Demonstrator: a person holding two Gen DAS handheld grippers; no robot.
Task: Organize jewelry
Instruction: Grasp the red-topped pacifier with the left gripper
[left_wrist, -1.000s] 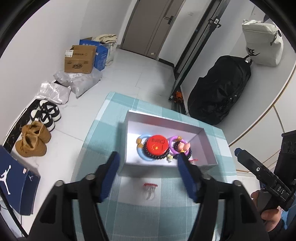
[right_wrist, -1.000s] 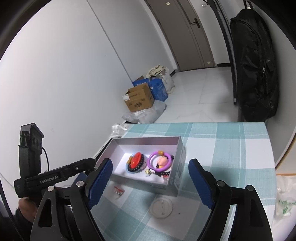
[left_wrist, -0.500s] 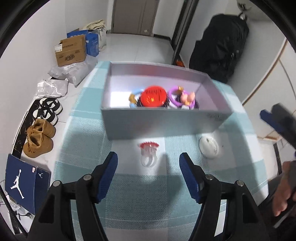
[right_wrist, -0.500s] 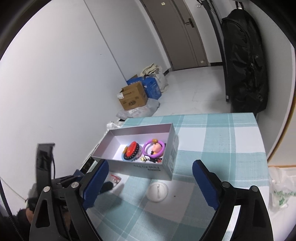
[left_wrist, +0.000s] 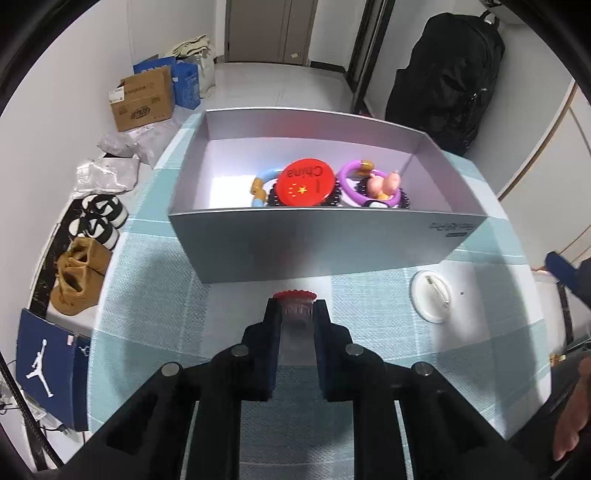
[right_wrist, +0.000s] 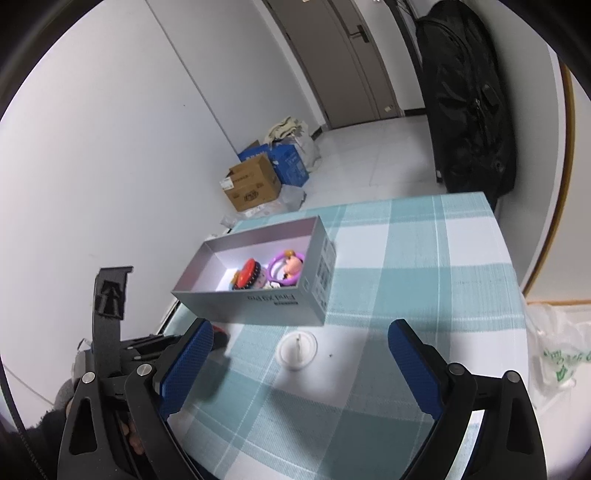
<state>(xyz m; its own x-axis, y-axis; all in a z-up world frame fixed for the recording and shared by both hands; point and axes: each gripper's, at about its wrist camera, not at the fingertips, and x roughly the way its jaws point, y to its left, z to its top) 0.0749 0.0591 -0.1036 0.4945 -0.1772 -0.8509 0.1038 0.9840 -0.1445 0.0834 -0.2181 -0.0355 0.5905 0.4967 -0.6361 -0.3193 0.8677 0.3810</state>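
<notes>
A grey open box (left_wrist: 325, 240) stands on the checked tablecloth and holds a red China badge (left_wrist: 306, 181), a blue bracelet (left_wrist: 260, 183), a purple bracelet (left_wrist: 356, 181) with a pink figure, and dark beads. My left gripper (left_wrist: 295, 314) is shut on a clear ring with a red frilled top (left_wrist: 294, 301), low on the cloth just in front of the box. My right gripper (right_wrist: 299, 362) is open and empty, above the cloth near a white round badge (right_wrist: 297, 349). The box also shows in the right wrist view (right_wrist: 258, 280).
The white round badge (left_wrist: 431, 291) lies to the right of the ring. The table edge drops to the floor at left, where shoes (left_wrist: 79, 273), a blue shoe box (left_wrist: 48, 365) and cardboard boxes (left_wrist: 142, 98) sit. A black bag (left_wrist: 447, 74) leans behind the table.
My left gripper has come down and forward to the ring and closed on it. My right gripper has drawn back a little and stays open.
</notes>
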